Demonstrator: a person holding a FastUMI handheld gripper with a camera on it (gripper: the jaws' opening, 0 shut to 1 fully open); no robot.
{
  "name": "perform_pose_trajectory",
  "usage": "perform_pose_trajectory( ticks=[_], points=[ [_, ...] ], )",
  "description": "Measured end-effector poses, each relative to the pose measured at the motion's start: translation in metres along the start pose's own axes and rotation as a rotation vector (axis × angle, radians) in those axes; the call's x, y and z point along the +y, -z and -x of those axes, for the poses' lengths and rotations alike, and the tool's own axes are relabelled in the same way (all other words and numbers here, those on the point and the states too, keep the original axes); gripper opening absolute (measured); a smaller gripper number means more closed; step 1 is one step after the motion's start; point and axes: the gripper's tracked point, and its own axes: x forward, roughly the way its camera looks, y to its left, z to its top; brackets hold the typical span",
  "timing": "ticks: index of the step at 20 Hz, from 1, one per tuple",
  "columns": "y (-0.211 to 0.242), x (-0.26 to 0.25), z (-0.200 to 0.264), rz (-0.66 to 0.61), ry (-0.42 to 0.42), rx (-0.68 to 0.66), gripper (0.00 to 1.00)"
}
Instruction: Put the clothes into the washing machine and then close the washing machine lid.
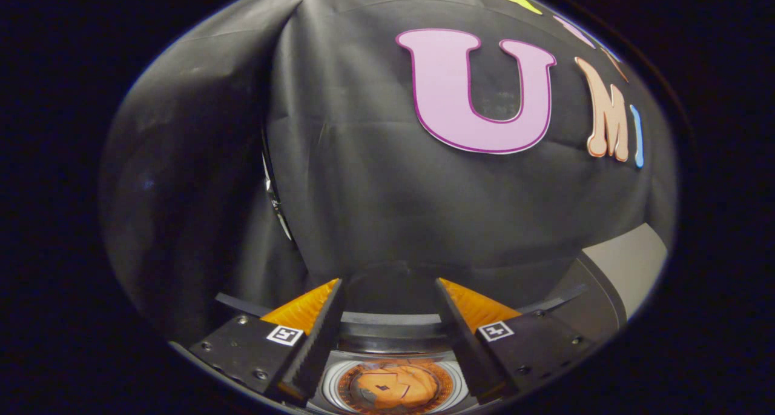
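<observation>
My gripper [390, 291] hangs above the washing machine with its two fingers [321, 330] spread apart and nothing between them. Below and between the fingers I look down into the round drum [393, 388] of the washing machine, where orange clothes [396, 386] lie at the bottom. The dark rim of the machine's opening [387, 324] curves across just beyond the fingers. The raised lid [387, 282] stands dark behind the fingertips, hard to tell from the cloth behind it.
The booth's black cloth wall [375, 179] rises close behind the machine. A grey and dark panel of the machine's top [617, 269] shows to the right of the fingers. A thin shiny strip [272, 191] runs along a fold in the cloth.
</observation>
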Motion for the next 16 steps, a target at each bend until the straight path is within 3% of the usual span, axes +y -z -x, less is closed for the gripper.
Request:
perform_pose_trajectory(
  ticks=[16],
  points=[
    [0.0018, 0.0005, 0.0012, -0.031, -0.056, 0.088, 0.88]
  ],
)
